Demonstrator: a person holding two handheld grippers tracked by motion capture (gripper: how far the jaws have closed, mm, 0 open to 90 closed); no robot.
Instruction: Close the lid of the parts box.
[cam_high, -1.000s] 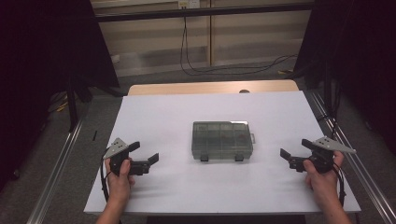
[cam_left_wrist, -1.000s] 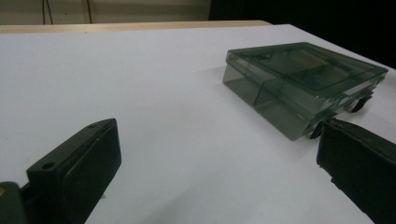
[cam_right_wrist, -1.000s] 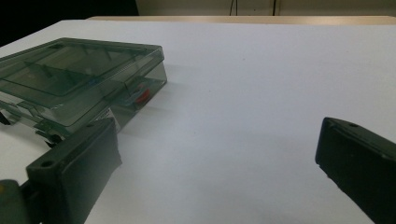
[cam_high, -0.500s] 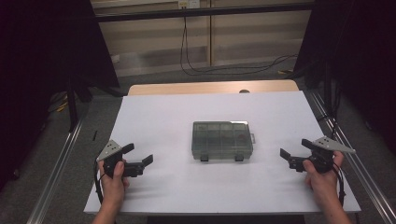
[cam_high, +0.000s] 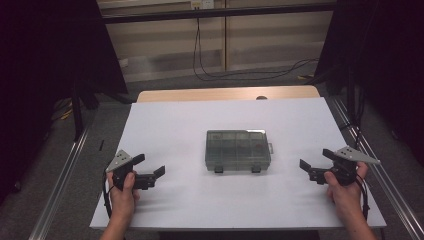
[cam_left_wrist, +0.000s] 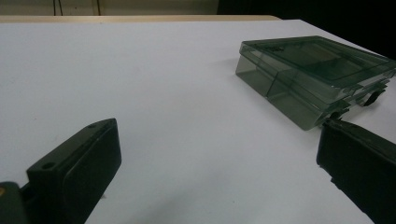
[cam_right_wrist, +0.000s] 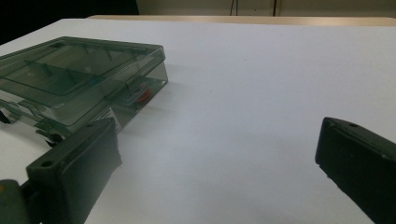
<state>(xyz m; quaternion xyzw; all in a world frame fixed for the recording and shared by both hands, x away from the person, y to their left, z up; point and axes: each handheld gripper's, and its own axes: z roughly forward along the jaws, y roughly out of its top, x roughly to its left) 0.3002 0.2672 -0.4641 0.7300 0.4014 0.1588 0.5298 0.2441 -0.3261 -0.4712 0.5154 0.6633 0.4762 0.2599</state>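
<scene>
Left gripper (cam_high: 150, 176) sits low at the near left of the white table (cam_high: 175, 125), jaws spread wide with nothing between them, the person's left hand (cam_high: 122, 189) wrapped around its grip. Over on the near right, the right gripper (cam_high: 311, 170) is just as wide and just as empty, held in the right hand (cam_high: 345, 186). Both point inward toward the middle of the table. There, between the two and well apart from each, lies the clear smoky compartment box (cam_high: 237, 149), lid shut, flat on the table, its two dark latches (cam_high: 237, 169) facing the person. In the right gripper view something small and red (cam_right_wrist: 142, 95) shows through the box's end wall.
</scene>
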